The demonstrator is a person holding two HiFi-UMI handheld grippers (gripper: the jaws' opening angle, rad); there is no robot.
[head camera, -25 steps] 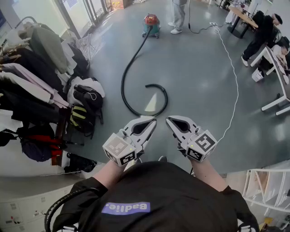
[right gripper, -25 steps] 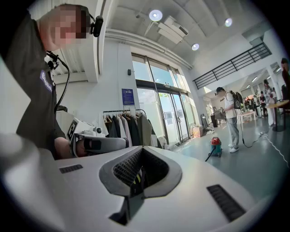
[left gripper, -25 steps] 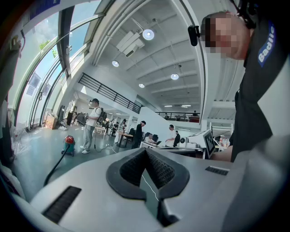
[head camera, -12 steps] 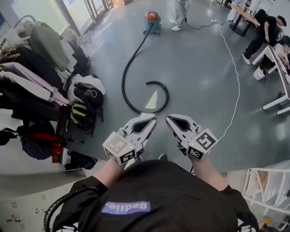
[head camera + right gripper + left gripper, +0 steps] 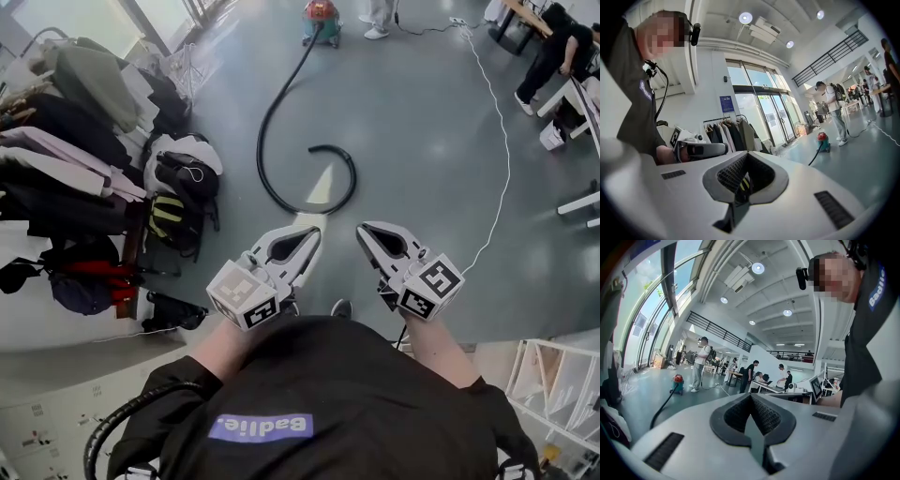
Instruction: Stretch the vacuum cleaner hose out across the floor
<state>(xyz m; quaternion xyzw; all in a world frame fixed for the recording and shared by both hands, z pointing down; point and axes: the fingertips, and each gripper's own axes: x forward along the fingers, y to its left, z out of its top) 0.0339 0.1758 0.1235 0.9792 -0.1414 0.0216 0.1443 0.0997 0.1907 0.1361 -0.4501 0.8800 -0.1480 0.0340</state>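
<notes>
Bright daylight, floor glare, fisheye edges

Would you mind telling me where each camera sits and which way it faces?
Head view: on the person's head, looking steeply down at the hose; shows the shirt, forearms, left gripper, right gripper.
Left gripper view: on the left gripper, looking level along its shut jaws into the hall; the shirt at right.
Right gripper view: on the right gripper, looking level along its shut jaws toward the clothes rack; the shirt at left.
Shared: all three show the vacuum cleaner.
</notes>
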